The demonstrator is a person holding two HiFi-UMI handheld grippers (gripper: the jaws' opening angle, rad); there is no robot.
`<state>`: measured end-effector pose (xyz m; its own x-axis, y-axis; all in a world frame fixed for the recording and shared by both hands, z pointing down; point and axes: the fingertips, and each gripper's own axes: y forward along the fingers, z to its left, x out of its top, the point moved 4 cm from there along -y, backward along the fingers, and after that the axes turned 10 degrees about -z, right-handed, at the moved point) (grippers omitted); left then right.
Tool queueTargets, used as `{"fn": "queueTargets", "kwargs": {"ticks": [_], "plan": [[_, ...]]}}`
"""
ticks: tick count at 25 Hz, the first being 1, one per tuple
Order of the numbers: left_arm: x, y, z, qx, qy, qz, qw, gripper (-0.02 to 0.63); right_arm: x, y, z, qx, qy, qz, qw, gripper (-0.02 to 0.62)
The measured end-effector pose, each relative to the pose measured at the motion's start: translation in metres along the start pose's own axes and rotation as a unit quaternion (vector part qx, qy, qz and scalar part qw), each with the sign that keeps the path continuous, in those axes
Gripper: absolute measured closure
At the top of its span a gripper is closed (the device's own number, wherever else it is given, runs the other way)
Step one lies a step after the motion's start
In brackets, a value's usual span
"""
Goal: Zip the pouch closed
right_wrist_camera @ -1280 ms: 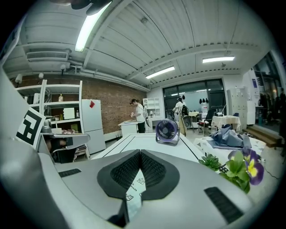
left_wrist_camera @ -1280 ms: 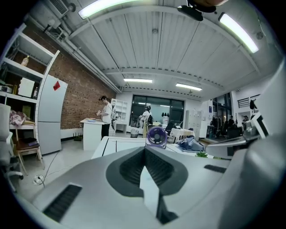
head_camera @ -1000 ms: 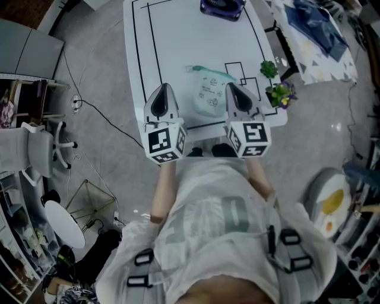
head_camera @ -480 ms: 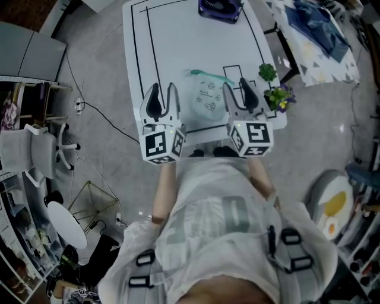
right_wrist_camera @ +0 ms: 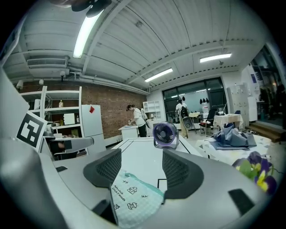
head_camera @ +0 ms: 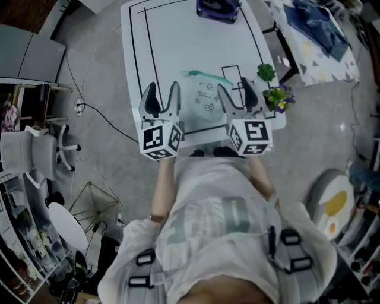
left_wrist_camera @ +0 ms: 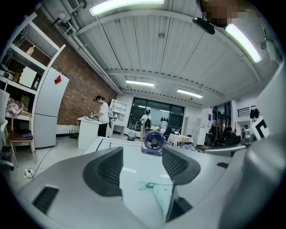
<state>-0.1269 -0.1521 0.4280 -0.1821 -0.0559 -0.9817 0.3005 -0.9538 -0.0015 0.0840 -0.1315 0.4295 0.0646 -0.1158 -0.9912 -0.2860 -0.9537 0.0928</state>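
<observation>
Right now both grippers hang side by side over the near edge of the white table marked with black lines (head_camera: 178, 41). The left gripper (head_camera: 161, 89) has just been opening its jaws, and they stand wide apart with nothing between them. The right gripper (head_camera: 234, 87) has done likewise, its jaws spread and its pads pressing on nothing. The pale mint-green flat pouch with small printed drawings (head_camera: 208, 98) lies on the table between the two grippers, touched by neither, its teal edge on the far side. A small purple fan (head_camera: 218, 7) stands at the table's far end, and a potted plant with purple flowers (head_camera: 274, 89) sits at the right edge.
</observation>
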Motion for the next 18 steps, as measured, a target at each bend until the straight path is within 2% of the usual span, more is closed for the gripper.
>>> {"fn": "queueTargets", "kwargs": {"ticks": [2,5,8,15,18], "plan": [[-0.008,0.008,0.001,-0.006,0.020,0.017,0.9996,0.354,-0.001,-0.001,0.000,-0.001,-0.005,0.003,1.000,0.333],[-0.029,0.029,0.001,-0.037,0.036,0.066,0.9965,0.354,-0.001,-0.002,-0.003,-0.005,-0.007,0.005,1.000,0.333],[-0.055,0.052,0.002,-0.067,0.028,0.123,0.9897,0.354,-0.002,-0.004,-0.006,-0.012,-0.007,0.007,1.000,0.333],[-0.110,0.083,0.012,-0.078,-0.001,0.235,0.9690,0.356,-0.010,-0.010,-0.011,-0.026,-0.007,0.021,0.999,0.333],[-0.124,0.091,0.012,-0.086,0.007,0.263,0.9609,0.369,-0.011,-0.012,-0.013,-0.030,-0.005,0.025,0.999,0.333]]}}
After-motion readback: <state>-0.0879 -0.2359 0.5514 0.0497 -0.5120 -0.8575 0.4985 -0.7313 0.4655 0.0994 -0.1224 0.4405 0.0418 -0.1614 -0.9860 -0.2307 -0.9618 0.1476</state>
